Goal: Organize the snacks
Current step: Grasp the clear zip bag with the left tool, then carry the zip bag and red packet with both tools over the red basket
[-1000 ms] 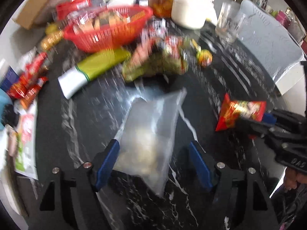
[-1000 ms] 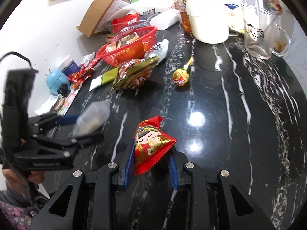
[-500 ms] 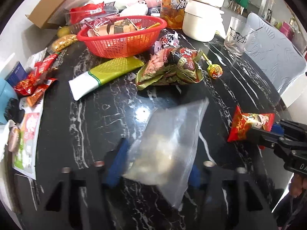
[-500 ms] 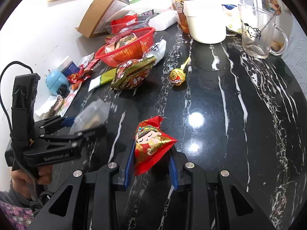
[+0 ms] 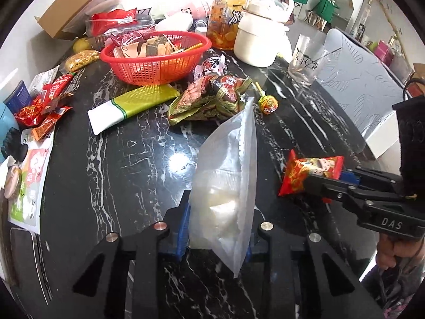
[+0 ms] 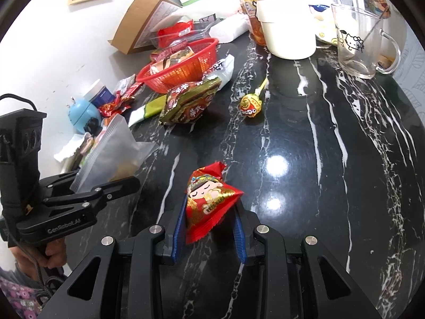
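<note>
My left gripper (image 5: pixel 217 226) is shut on a clear plastic bag (image 5: pixel 228 175) with white pieces inside and holds it tilted up above the black marble table (image 5: pixel 119 154). My right gripper (image 6: pixel 209 228) is shut on a red snack packet with a cartoon figure (image 6: pixel 209 199). That packet also shows in the left wrist view (image 5: pixel 310 170), to the right of the bag. The clear bag also shows in the right wrist view (image 6: pixel 114 148). A red basket (image 5: pixel 156 58) with several snacks stands at the far side of the table.
Between me and the basket lie a green-and-white packet (image 5: pixel 130 106), a green-red snack bag (image 5: pixel 209 98) and a lollipop (image 5: pixel 268 105). A white pot (image 5: pixel 260 40), a glass mug (image 6: pixel 358 45) and a drink bottle (image 5: pixel 225 18) stand behind. Red sachets (image 5: pixel 45 106) lie at the left edge.
My left gripper has closed on the clear bag and lifted it off the table, tilting it upright. The right gripper has kept hold of the red packet, almost still.
</note>
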### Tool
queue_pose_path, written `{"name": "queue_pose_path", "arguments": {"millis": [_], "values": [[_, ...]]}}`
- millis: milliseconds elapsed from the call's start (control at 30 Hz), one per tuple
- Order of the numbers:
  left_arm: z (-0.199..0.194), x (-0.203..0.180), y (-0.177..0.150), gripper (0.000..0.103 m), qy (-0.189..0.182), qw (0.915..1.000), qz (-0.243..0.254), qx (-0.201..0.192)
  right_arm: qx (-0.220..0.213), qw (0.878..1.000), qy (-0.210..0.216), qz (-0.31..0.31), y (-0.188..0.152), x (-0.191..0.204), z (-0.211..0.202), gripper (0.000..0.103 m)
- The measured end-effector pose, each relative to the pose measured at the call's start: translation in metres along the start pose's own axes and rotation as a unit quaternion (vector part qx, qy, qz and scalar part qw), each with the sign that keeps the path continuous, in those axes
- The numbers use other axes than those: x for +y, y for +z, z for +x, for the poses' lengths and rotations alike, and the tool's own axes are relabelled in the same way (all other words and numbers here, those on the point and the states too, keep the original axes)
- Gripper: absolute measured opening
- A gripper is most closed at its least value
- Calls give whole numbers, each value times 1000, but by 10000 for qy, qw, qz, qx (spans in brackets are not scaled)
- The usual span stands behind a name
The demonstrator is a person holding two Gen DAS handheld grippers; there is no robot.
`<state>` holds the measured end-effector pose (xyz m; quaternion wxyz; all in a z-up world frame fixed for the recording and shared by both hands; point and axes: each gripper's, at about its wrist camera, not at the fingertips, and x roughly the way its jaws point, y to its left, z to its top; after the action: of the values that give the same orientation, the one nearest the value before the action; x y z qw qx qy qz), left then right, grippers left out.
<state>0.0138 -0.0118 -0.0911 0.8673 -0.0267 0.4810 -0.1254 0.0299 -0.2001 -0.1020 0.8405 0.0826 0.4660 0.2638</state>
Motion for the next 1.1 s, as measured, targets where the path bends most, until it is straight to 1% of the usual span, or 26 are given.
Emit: {"name": "queue_pose_path", "arguments": {"millis": [233,400,567,800,1100], "values": [[-10,-4,-2,30,-101,9999,-20,-54,-123,9999,78,-76,0,8,-9,29],[-15,-3,-1,30,-113,9999,-55,-102,-239,9995,66,-188,1,15,-15,28],[-25,-2,3,30,-97,9997,-56,-231,-344,9988,91,-335,6,23,-24,28],[-43,-3,16,30,-102,9986,-18,-526,-516,9969,186,-563,22,34,-37,28],[-64,-3,44,30,-101,9951,86,-981,-780,9927,307,-865,53,47,-50,28]]}}
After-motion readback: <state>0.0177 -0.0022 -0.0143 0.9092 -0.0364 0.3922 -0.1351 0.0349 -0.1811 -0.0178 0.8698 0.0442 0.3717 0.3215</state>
